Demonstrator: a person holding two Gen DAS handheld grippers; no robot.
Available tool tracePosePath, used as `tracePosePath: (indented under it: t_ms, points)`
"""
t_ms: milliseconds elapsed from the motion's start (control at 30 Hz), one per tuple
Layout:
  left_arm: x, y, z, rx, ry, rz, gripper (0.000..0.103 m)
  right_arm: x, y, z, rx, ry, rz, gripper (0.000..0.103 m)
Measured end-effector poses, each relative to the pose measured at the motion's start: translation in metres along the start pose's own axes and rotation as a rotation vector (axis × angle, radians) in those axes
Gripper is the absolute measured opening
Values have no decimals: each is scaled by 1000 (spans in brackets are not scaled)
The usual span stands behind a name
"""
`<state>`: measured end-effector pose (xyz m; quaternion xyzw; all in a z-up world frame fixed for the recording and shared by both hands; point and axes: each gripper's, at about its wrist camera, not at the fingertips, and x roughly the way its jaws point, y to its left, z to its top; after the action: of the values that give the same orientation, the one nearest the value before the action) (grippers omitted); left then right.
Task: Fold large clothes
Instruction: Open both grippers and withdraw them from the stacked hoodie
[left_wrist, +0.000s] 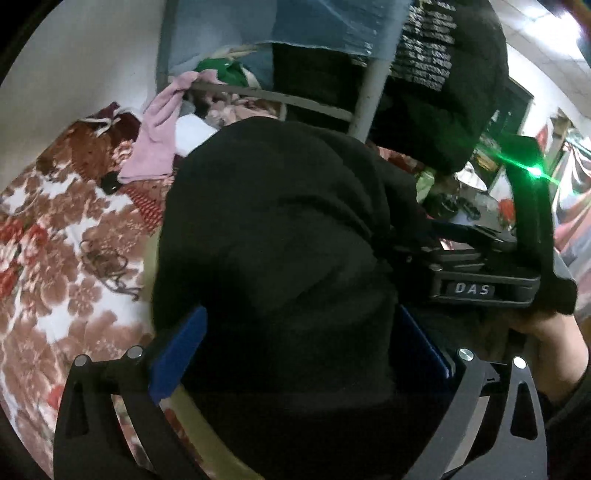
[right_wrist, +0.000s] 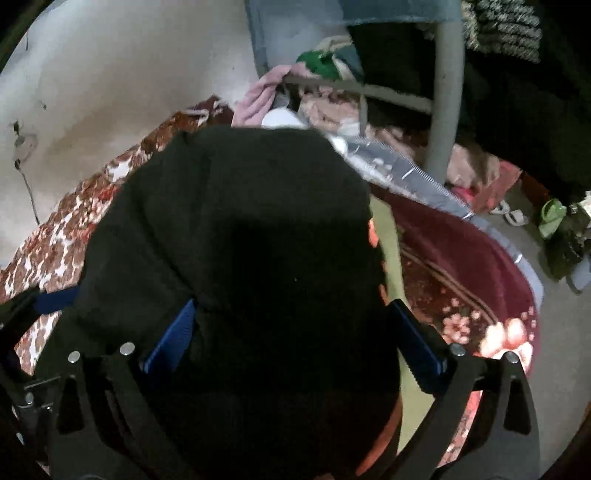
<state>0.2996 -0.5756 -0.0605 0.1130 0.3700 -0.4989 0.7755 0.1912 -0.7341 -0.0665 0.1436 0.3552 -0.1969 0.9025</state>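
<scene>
The bed (left_wrist: 55, 236) is covered by a floral blanket, which serves as the folding surface. A metal frame (left_wrist: 369, 92) rises at the far end, with a dark printed garment hung over it, apparently kept off the folding area.

A black garment (left_wrist: 280, 229) is bunched in a thick mound on the blanket, filling the middle of both views. No flat panel or clean edge is shown, so the fold is judged unfinished. Whether it is 1 layer or several cannot be told.

A pink cloth (left_wrist: 155, 140) is draped near the frame beside a heap of other clothes, likely waiting for their turn.

The left gripper (left_wrist: 299, 354) is held angled down over the near side of the mound, its 2 blue fingers (left_wrist: 177, 354) spread wide. Fabric lies between them, but the pads are not pressed on it, so nothing is gripped.

The right gripper (right_wrist: 291, 343) is posed the same way, spread wide over the cloth, holding nothing. Its body, marked DAS, is seen in the left view, held by a hand (left_wrist: 546, 343).

Both spread poses are judged to suit a release or a fresh grab.
</scene>
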Motion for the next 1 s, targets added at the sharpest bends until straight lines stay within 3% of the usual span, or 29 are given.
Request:
tracePosePath:
  t_ms: [233,533,833,1000]
  points:
    - [-105,-35,-10,5,-171,68,98,-99,24,-13,-72,-171,-160,98]
    - [-214,-104,-45,99,-297,207,98,-234,29,-60,-62,-283,-197,98]
    - [-263,-145,-80,72,-365,248,98,-303,28,-105,-83,-283,-155,98]
    - [-263,-156,-97,34,-309,402,98,-326,28,-118,-75,-293,-126,98]
